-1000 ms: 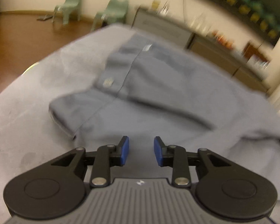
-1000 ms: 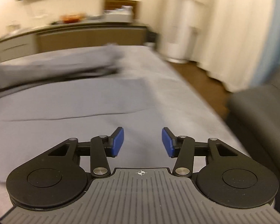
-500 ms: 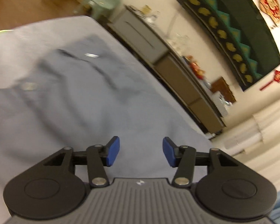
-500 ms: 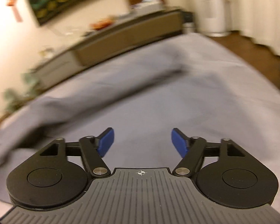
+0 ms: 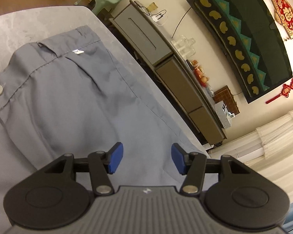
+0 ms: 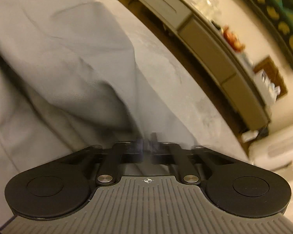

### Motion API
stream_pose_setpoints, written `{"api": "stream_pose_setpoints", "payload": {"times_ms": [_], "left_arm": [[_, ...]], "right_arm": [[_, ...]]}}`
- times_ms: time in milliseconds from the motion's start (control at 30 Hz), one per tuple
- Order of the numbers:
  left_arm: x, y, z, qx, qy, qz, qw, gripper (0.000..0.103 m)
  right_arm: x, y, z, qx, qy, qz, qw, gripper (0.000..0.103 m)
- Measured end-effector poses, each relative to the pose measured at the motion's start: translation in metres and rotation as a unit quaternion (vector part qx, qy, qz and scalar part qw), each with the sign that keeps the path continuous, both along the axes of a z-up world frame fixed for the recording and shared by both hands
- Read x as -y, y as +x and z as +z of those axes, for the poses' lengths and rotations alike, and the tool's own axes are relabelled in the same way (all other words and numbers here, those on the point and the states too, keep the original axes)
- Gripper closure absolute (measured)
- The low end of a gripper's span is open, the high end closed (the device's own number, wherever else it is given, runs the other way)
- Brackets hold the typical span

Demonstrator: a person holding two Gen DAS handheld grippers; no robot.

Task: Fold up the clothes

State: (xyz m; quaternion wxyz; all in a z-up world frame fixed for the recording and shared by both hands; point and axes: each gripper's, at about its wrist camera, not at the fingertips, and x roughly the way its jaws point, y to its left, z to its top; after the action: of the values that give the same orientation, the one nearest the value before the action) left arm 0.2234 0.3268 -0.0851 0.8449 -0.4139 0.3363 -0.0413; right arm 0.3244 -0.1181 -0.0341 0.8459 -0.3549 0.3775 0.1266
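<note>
The grey trousers (image 5: 64, 97) are seen spread unfolded on the bench (image 5: 29, 23); left tongs (image 5: 144, 159) are held half open, empty; right tongs (image 6: 146, 146) are shut, apparently on fabric.

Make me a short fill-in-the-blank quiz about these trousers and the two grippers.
1. The grey trousers lie on a ___ table.
2. The left gripper has its blue pads ___.
3. The right gripper is ___.
4. On the waistband sits a pale ___.

Missing words: grey; apart; shut; button
</note>
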Motion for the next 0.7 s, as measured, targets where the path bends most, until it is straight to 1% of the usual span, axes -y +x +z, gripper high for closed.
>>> {"api": "stream_pose_setpoints", "payload": {"times_ms": [67,100,133,167,200,233,267,300,333,367,400,433,467,500,533,567,600,633,667,700], "left_arm": [[0.001,-0.005,0.0,0.0,-0.004,-0.004,1.0,0.049],[0.001,-0.007,0.001,-0.001,-0.005,-0.006,1.0,0.049],[0.004,-0.009,0.001,0.001,-0.005,-0.011,0.9999,0.049],[0.007,-0.01,0.004,0.002,-0.002,-0.019,0.9998,0.049],[0.014,-0.011,0.004,0.001,0.001,-0.031,0.9995,0.049],[0.021,-0.011,0.004,-0.001,0.005,-0.042,0.9991,0.049],[0.028,-0.013,0.003,-0.005,0.008,-0.052,0.9986,0.049],[0.035,-0.015,0.002,-0.008,0.011,-0.062,0.998,0.049],[0.042,-0.016,0.001,-0.012,0.015,-0.072,0.9972,0.049],[0.048,-0.021,0.001,-0.014,0.017,-0.076,0.9969,0.049],[0.053,-0.026,0.001,-0.016,0.019,-0.081,0.9964,0.049],[0.056,-0.03,0.003,-0.014,0.019,-0.083,0.9963,0.049],[0.059,-0.033,0.004,-0.011,0.016,-0.086,0.9961,0.049],[0.063,-0.036,0.005,-0.009,0.013,-0.089,0.996,0.049],[0.066,-0.036,0.006,-0.007,0.014,-0.09,0.9958,0.049],[0.07,-0.036,0.006,-0.007,0.017,-0.091,0.9957,0.049],[0.074,-0.034,0.006,-0.009,0.019,-0.094,0.9953,0.049],[0.078,-0.032,0.005,-0.01,0.022,-0.098,0.9949,0.049],[0.082,-0.03,0.005,-0.011,0.025,-0.101,0.9945,0.049],[0.085,-0.028,0.005,-0.012,0.027,-0.102,0.9943,0.048]], "right_arm": [[-0.004,-0.032,0.031,0.076,0.012,0.005,0.997,0.098],[-0.008,-0.061,0.041,0.103,0.016,0.014,0.994,0.098],[-0.013,-0.093,0.044,0.118,0.014,0.026,0.993,0.098],[-0.018,-0.123,0.039,0.12,0.013,0.035,0.992,0.099],[-0.024,-0.15,0.025,0.108,0.013,0.042,0.993,0.1],[-0.026,-0.173,0.006,0.095,0.007,0.045,0.994,0.099],[-0.026,-0.19,-0.017,0.08,-0.006,0.043,0.996,0.094],[-0.024,-0.204,-0.036,0.07,-0.018,0.033,0.997,0.081],[-0.014,-0.214,-0.045,0.069,-0.017,0.01,0.997,0.065],[0.001,-0.221,-0.046,0.073,0.01,-0.027,0.997,0.06],[0.02,-0.226,-0.04,0.075,0.06,-0.073,0.993,0.054],[0.044,-0.229,-0.031,0.077,0.121,-0.123,0.982,0.045],[0.073,-0.233,-0.022,0.081,0.183,-0.18,0.963,0.04],[0.104,-0.236,-0.014,0.087,0.242,-0.242,0.936,0.033],[0.135,-0.24,-0.009,0.092,0.294,-0.299,0.903,0.032],[0.164,-0.245,-0.008,0.097,0.338,-0.353,0.867,0.032],[0.192,-0.251,-0.007,0.101,0.379,-0.405,0.826,0.032],[0.216,-0.257,-0.008,0.105,0.409,-0.446,0.789,0.032],[0.235,-0.265,-0.011,0.109,0.426,-0.476,0.762,0.032],[0.249,-0.272,-0.016,0.112,0.438,-0.499,0.739,0.032]]}}
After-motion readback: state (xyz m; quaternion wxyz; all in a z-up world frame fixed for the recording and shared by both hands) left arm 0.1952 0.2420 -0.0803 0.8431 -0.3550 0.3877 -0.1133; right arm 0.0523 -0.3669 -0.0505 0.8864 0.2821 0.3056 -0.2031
